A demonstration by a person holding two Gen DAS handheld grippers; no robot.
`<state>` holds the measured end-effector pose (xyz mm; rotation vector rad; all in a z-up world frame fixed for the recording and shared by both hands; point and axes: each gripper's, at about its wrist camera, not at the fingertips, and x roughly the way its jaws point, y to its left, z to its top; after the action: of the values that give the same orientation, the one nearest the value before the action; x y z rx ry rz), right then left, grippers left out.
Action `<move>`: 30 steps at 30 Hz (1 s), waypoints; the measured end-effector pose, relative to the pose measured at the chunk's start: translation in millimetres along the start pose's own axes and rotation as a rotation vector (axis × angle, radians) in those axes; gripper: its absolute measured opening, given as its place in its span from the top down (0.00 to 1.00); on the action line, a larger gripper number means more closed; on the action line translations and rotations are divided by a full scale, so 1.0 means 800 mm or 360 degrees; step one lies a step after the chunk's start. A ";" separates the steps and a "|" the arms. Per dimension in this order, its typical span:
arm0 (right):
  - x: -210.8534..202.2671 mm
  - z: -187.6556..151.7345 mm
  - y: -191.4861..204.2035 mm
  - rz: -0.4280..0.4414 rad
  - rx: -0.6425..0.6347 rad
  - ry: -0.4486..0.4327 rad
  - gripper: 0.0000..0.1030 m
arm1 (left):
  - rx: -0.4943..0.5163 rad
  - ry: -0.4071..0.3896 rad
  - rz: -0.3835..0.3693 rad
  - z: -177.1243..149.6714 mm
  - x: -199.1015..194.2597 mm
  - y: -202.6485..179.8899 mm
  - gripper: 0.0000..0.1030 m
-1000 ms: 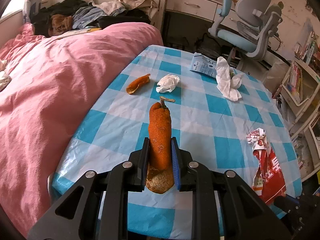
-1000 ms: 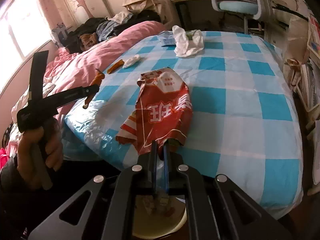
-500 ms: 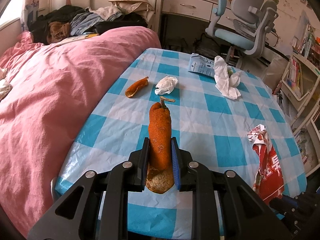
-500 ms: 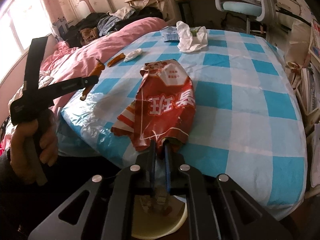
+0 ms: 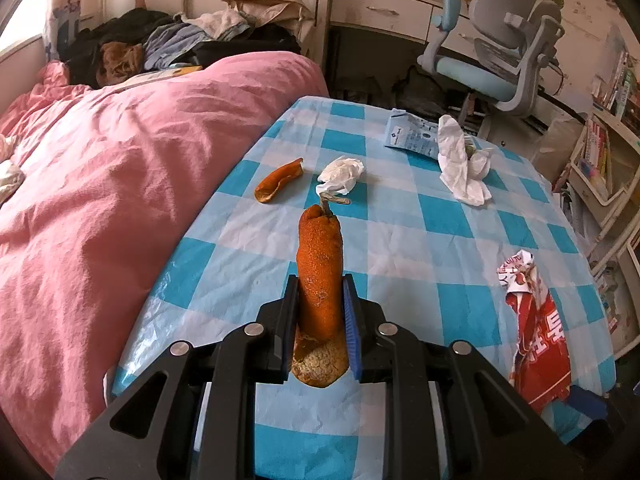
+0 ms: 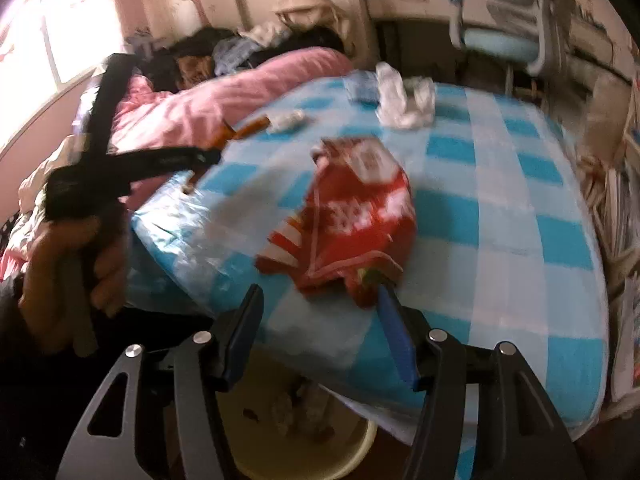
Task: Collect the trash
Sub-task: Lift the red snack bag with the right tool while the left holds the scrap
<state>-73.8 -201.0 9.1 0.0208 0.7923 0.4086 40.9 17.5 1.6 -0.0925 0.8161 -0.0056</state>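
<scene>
left gripper (image 5: 320, 316) gripping orange peel (image 5: 320, 276); right gripper (image 6: 320, 336) released, red wrapper (image 6: 352, 216) slipping; advice: bin (image 6: 300, 440) waiting at 6 o'clock.

Black fingers (image 5: 294, 320), blue pads (image 5: 352, 320)

A blue and white checked cloth (image 5: 404, 240) covers the counter. Just beside its left edge lies a bed under a rumpled pink duvet (image 5: 120, 168). At the head of the bed sits a heap of dark and pale clothes (image 5: 192, 44). Beyond the far end of the counter stands a grey and light blue swivel chair (image 5: 496, 56), with white drawers (image 5: 380, 12) behind it. Shelves of books (image 5: 608, 120) line the right side.
</scene>
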 end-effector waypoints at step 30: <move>0.054 0.023 -0.025 -0.0216 0.0218 0.0055 0.55 | -0.0034 0.0011 -0.0080 0.005 0.007 -0.002 0.81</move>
<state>-26.7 -201.6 -10.9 0.0874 0.8498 0.2262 47.7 16.4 -0.1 -0.1330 0.8208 -0.0446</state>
